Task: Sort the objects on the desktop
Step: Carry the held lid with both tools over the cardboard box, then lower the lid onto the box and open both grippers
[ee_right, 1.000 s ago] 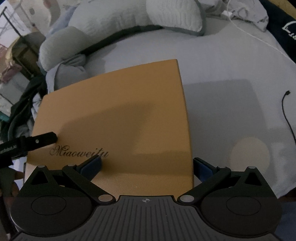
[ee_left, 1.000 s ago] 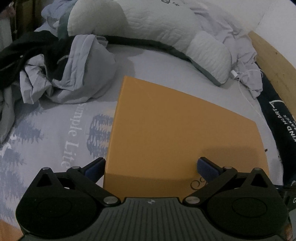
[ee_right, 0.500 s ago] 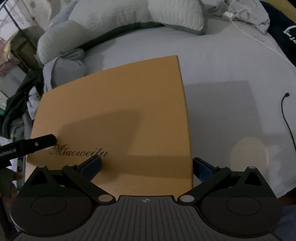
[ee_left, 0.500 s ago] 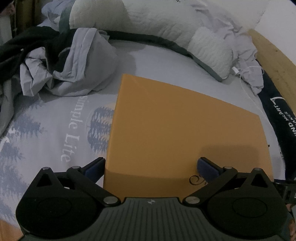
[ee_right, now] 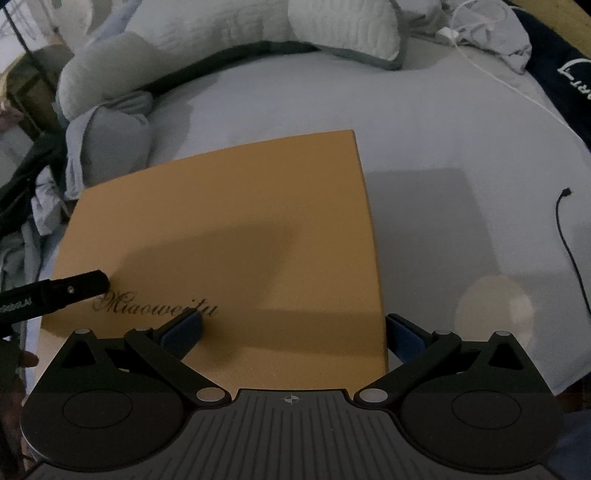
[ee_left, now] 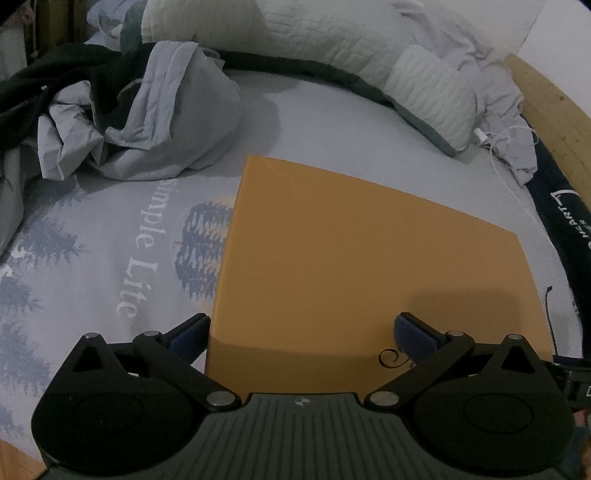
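Orange box (ee_left: 369, 258), flat and square-lidded, lies on the bed sheet (ee_left: 110, 251), with both grippers set at its near edge. The left gripper (ee_left: 302, 328) has its jaws spread wide: the left pad sits just off the box's left edge over the sheet, the right pad over the lid near the first curl of the black lettering. The right gripper (ee_right: 293, 326) is likewise spread wide, its left pad over the lid at the end of the script word and its right pad just beyond the box's right edge (ee_right: 221, 240). Neither pair of jaws closes on anything; whether the pads touch the lid cannot be told.

The left wrist view shows the sheet's printed trees and the words "Simple Lite" left of the box, a crumpled grey cloth (ee_left: 147, 122) with a black garment (ee_left: 55, 81) beyond it, a quilted white pillow (ee_left: 332, 40) along the far side, and a wooden bed frame (ee_left: 554, 103) at right. The right wrist view instead shows the full script "Miaoweitu" (ee_right: 155, 306) on the lid, one black finger (ee_right: 55, 291) of the left gripper lying over the lid's left side, a thin black cable (ee_right: 570, 236) on the sheet well right of the box, and a white charging cable (ee_right: 491, 74) near the pillow (ee_right: 332, 29).
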Tool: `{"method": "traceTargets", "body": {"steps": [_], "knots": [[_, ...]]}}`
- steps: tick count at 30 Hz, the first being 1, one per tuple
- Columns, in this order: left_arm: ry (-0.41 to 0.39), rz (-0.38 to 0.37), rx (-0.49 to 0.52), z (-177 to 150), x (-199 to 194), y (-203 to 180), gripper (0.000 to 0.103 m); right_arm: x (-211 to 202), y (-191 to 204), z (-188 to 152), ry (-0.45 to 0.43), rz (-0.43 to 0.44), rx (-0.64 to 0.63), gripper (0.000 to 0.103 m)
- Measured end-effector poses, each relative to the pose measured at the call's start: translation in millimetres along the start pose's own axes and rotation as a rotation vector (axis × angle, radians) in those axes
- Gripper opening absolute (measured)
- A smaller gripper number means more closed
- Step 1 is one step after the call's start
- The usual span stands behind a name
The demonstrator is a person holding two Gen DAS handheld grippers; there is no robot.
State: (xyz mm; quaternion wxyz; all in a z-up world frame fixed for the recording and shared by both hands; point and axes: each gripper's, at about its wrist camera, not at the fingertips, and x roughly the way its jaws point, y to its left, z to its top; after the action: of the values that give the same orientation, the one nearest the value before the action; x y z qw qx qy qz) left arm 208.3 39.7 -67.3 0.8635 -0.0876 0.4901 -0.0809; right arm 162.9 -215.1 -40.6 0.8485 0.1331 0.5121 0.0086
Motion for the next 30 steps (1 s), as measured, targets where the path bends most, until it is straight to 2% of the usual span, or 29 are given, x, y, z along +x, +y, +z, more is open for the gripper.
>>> {"method": "traceTargets", "body": {"steps": [5, 12, 21, 25, 28, 30], "knots": [[0.006, 0.02, 0.019, 0.5, 3.3, -3.6, 0.103, 12.6, -6.9, 1.3, 0.021, 0.018, 0.013, 0.103], [-0.045, 0.017, 0.011, -8.1, 1.6, -2.8, 0.103, 13.8, -4.3, 1.0, 0.015, 0.008, 0.017, 0.103], [-0.108, -0.002, -0.009, -15.9, -2.5, 0.5, 0.103, 10.3, -15.5, -4.5, -0.008, 0.047, 0.045, 0.103], [-0.15, -0.036, -0.089, -25.6, -4.7, 11.3, 0.103, 11.2, -24.0, -6.5, -0.012, 0.088, 0.068, 0.103], [-0.163, -0.009, -0.153, -34.7, -16.3, 13.2, 0.103, 8.2, -28.9, -9.5, 0.027, 0.097, 0.08, 0.103], [-0.2, 0.018, -0.148, -40.6, -30.8, 9.3, 0.103, -3.8, -30.6, -16.5, 0.02, 0.087, 0.058, 0.103]]}}
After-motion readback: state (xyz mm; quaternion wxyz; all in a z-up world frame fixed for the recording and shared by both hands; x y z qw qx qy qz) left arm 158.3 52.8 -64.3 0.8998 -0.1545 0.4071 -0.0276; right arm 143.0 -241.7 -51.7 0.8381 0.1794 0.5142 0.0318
